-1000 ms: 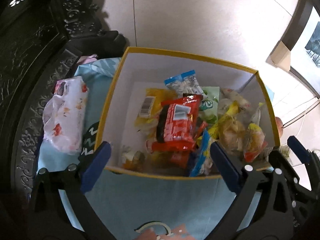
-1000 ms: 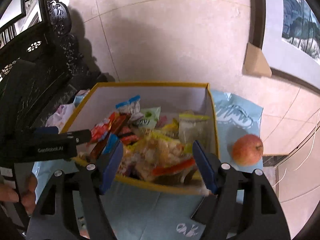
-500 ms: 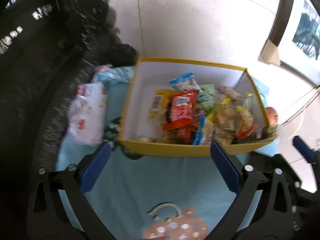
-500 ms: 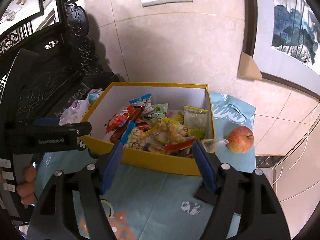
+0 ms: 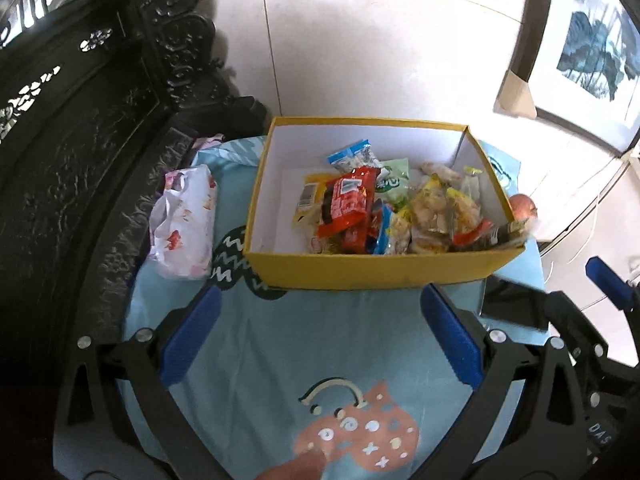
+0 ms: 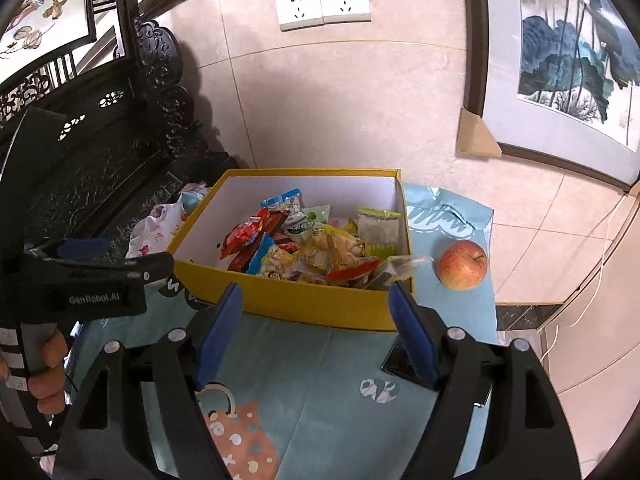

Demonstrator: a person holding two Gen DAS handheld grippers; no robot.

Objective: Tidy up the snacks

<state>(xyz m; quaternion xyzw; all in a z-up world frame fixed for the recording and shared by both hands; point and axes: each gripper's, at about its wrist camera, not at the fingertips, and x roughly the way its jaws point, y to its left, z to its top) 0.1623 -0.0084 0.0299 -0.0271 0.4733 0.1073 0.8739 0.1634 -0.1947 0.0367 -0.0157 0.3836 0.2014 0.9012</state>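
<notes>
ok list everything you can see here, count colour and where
box: one, yellow outside and white inside, open, on the cloth
snack packets: many, red, blue, green and yellow, piled in the box
apple: one, red, on the cloth right of the box
tissue pack: one, white floral, left of the box
phone: one, black, by the box's near right corner
cloth: one, light blue, patterned, under everything
sockets: two, white, on the wall
painting: one, blue, framed, right wall
left gripper: open, empty
right gripper: open, empty
</notes>
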